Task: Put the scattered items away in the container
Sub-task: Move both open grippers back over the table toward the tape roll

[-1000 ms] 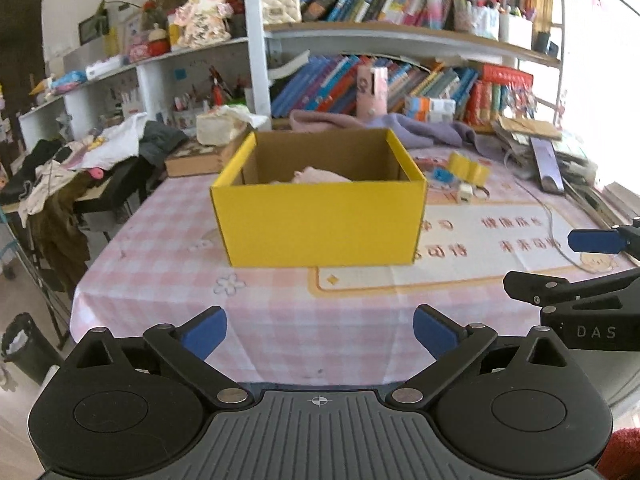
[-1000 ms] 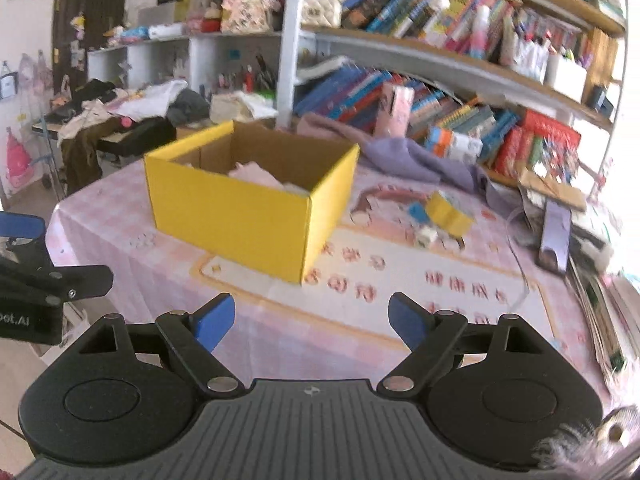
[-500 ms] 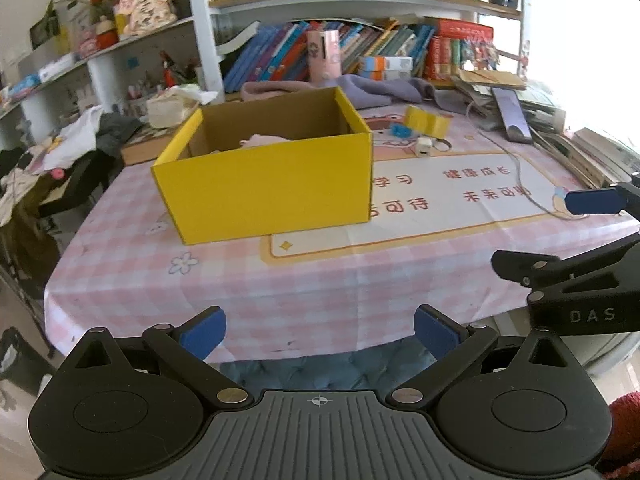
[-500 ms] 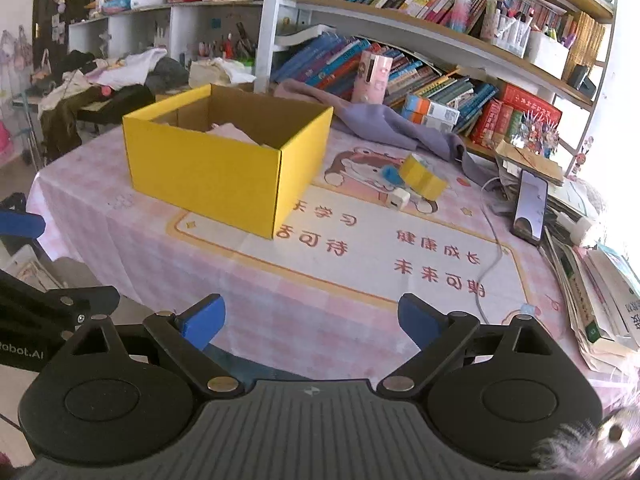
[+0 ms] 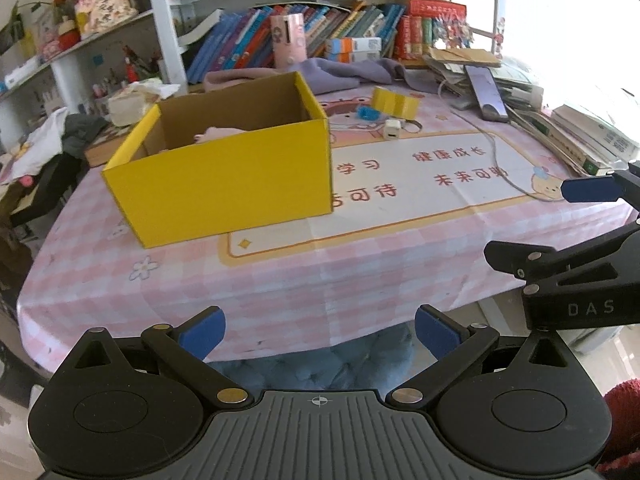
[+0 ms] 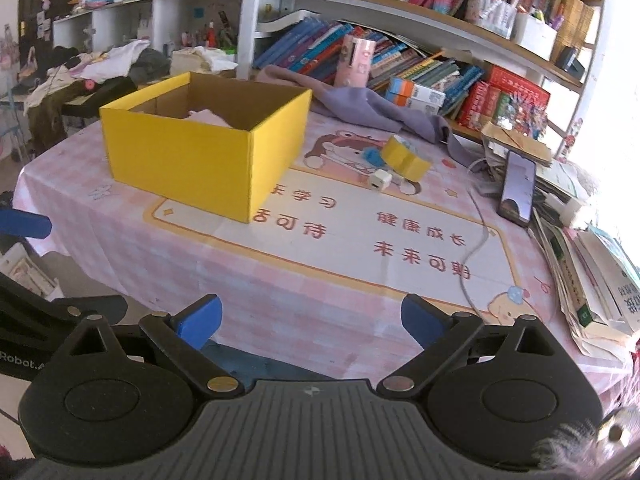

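Observation:
An open yellow cardboard box stands on the pink checked tablecloth with something pale pink inside. Right of it lie a yellow folded block, a small blue item and a white cube charger. My left gripper is open and empty, held off the table's near edge. My right gripper is open and empty too, at the near edge; it also shows in the left wrist view.
A purple cloth lies behind the items, a phone and a white cable to the right, stacked books along the right edge. Bookshelves stand behind. A blue cushioned seat sits below the table edge.
Both grippers have drawn back and risen away from the box, past the table's near edge. Both stay open and empty.

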### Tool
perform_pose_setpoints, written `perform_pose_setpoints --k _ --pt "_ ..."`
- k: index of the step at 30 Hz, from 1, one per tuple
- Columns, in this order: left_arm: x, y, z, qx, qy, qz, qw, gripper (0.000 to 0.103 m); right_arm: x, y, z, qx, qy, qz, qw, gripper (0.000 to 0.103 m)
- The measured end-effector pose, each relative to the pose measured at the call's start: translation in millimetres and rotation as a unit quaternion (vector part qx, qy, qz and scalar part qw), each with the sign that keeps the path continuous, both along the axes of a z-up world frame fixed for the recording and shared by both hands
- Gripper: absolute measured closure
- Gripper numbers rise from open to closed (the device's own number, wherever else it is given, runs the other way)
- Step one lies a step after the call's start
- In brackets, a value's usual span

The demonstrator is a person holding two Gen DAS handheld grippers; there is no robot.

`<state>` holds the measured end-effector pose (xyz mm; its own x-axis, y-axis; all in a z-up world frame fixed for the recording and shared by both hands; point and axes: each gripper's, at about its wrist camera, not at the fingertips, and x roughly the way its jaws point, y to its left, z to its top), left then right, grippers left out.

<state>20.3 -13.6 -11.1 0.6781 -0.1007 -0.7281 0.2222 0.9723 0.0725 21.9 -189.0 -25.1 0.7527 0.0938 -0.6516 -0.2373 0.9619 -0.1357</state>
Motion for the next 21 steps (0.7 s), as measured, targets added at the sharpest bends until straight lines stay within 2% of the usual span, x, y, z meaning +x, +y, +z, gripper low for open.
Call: perform_pose_setpoints --k 11,15,21 --pt "17 -26 -8 -0.001 0.018 -0.046 0.9988 0.001 8 -32 -5 0.009 0.017 -0.054 0.998 0.006" --pt "24 -43 -10 -0.001 0.022 -0.077 0.9968 0.001 12 -48 -5 0.014 0.022 -0.089 0.996 0.006" --pt "39 -67 -12 -0.006 0.018 -0.118 0.9928 0.001 18 -64 -5 0.005 0.017 -0.109 0.994 0.006"
